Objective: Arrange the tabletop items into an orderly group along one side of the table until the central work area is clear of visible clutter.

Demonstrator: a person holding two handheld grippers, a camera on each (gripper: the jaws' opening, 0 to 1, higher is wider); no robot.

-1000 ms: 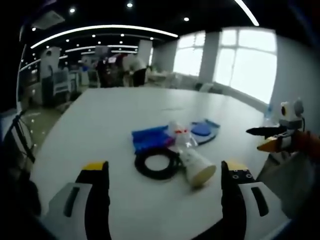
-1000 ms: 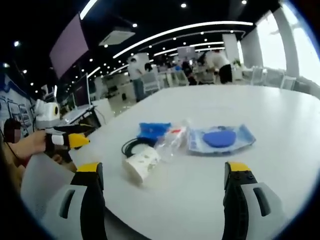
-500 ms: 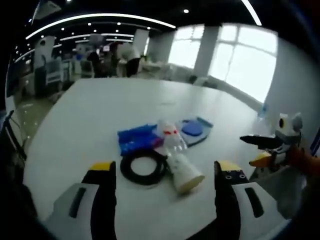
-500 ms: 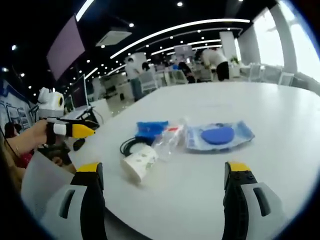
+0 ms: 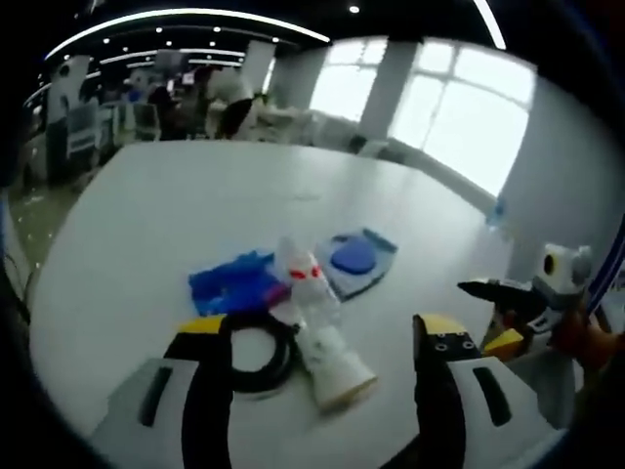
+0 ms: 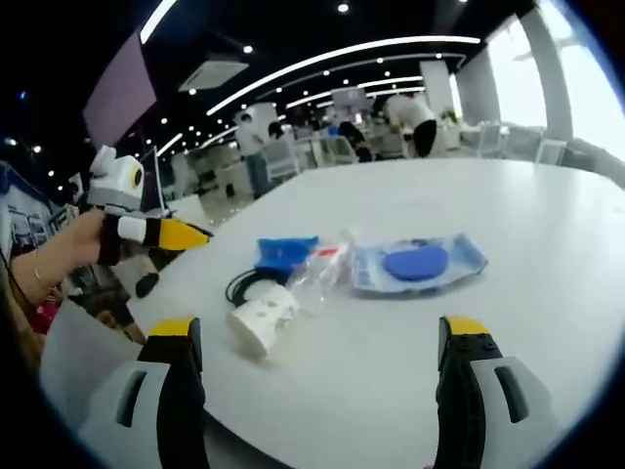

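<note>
A small pile lies on the white table (image 5: 137, 215): a black cable coil (image 5: 256, 354), a paper cup (image 5: 339, 369) on its side, a clear plastic bottle (image 5: 305, 278), a blue cloth (image 5: 232, 283) and a blue disc in a clear bag (image 5: 354, 259). My left gripper (image 5: 320, 327) is open just short of the coil and cup, holding nothing. In the right gripper view the cup (image 6: 262, 318), coil (image 6: 242, 285), cloth (image 6: 283, 252), bottle (image 6: 317, 274) and bagged disc (image 6: 415, 264) lie ahead of my open, empty right gripper (image 6: 319, 327). The left gripper (image 6: 181, 237) hangs at the table's left edge in a hand (image 6: 68, 254).
My right gripper (image 5: 496, 315) shows past the table's right edge in the left gripper view. The table (image 6: 547, 254) stretches bare behind and beside the pile. People (image 6: 410, 112), chairs and desks stand far behind it, with bright windows (image 5: 459, 127) along one side.
The left gripper has come closer to the pile, its jaws now flanking the coil and cup. In the right gripper view it sits higher and nearer the table. The items have not moved.
</note>
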